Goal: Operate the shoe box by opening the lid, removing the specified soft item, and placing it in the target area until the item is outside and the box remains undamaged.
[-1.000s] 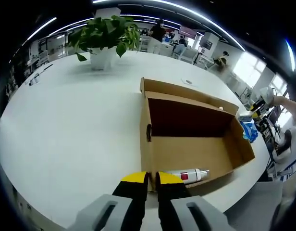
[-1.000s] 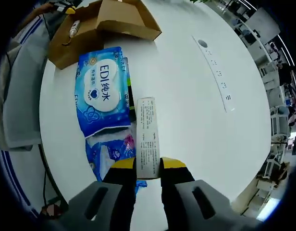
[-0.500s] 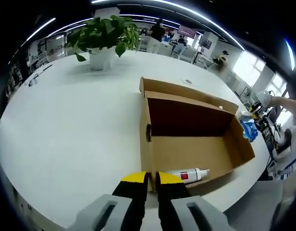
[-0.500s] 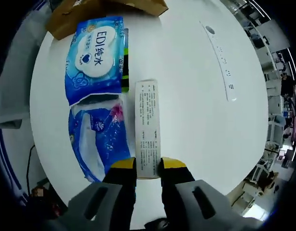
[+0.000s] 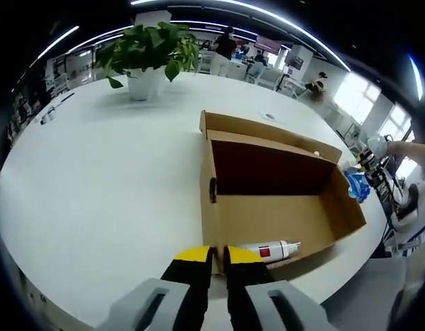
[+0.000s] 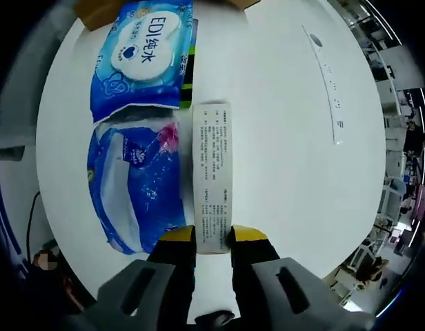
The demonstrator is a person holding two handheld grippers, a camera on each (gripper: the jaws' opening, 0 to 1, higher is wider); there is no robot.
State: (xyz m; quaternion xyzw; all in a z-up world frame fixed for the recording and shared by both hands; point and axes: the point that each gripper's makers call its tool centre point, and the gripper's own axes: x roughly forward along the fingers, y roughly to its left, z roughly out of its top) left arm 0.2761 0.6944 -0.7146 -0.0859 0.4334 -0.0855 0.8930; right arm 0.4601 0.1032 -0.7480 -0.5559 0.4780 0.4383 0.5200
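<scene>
1. Left gripper view: the left gripper (image 5: 217, 256), jaws nearly together, pinches the near wall of the open brown cardboard shoe box (image 5: 268, 200) on the round white table (image 5: 95, 179). Inside lies a white spray bottle with a red label (image 5: 271, 250), its writing too small to read. A potted green plant (image 5: 152, 55) stands beyond. Nothing has shifted since a second ago.

2. Right gripper view: the right gripper (image 6: 212, 239) clamps a narrow white printed carton (image 6: 212, 176), its text illegible. Beside it lie a blue soft pack marked "EDI 纯水" (image 6: 145, 55) and a crumpled blue wrapper (image 6: 133, 186). The camera has drawn back; the box corner is cut off at the top.

Right gripper (image 6: 212, 236) carrying white carton (image 6: 212, 176), pulled from box.
</scene>
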